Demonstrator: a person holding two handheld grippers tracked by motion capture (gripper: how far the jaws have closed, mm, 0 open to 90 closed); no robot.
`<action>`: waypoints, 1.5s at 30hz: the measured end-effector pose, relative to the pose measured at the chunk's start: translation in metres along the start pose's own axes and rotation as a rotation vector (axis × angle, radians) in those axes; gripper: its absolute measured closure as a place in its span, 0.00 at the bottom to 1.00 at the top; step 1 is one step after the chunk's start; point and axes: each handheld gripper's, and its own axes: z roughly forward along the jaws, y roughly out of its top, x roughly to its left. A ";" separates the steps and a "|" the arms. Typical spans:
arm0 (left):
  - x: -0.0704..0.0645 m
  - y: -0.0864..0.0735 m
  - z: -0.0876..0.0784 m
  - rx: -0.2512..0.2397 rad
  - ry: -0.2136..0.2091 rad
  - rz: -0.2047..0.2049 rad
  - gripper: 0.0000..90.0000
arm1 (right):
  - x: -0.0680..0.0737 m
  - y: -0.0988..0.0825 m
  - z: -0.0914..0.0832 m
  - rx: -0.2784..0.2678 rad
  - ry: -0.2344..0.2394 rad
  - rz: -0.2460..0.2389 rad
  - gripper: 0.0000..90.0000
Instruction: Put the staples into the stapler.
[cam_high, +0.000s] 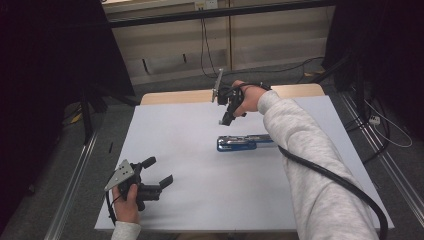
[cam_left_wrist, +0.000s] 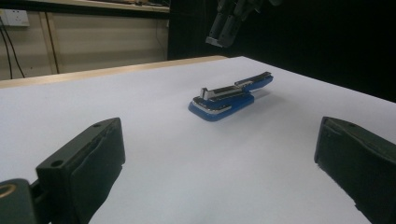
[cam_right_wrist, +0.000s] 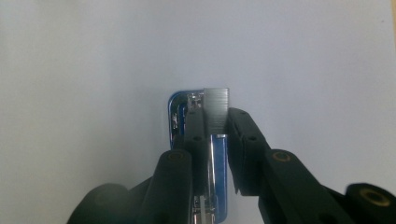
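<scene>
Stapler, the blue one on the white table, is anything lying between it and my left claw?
Nothing visible. In the left gripper view, the bare white table runs from the open left claw to the blue stapler. The right claw hangs higher up beyond it, off the table, holding a staple strip.

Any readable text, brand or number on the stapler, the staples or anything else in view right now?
None can be read.
Blue stapler: no brand or marking legible in any view.
Strip of staples held in the right tool: plain metal, no print.
Left tool: no label visible.
Wall socket: too small to read.
</scene>
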 end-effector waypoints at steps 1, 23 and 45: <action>0.000 0.000 -0.001 0.000 0.003 0.005 0.02 | 0.000 0.000 0.000 0.000 0.000 0.000 0.88; 0.001 0.001 0.000 -0.009 -0.001 0.002 0.02 | 0.001 -0.005 0.008 0.012 0.011 0.005 0.88; 0.000 0.001 0.000 -0.009 -0.002 -0.001 0.02 | 0.004 -0.010 0.028 0.015 0.020 0.007 0.88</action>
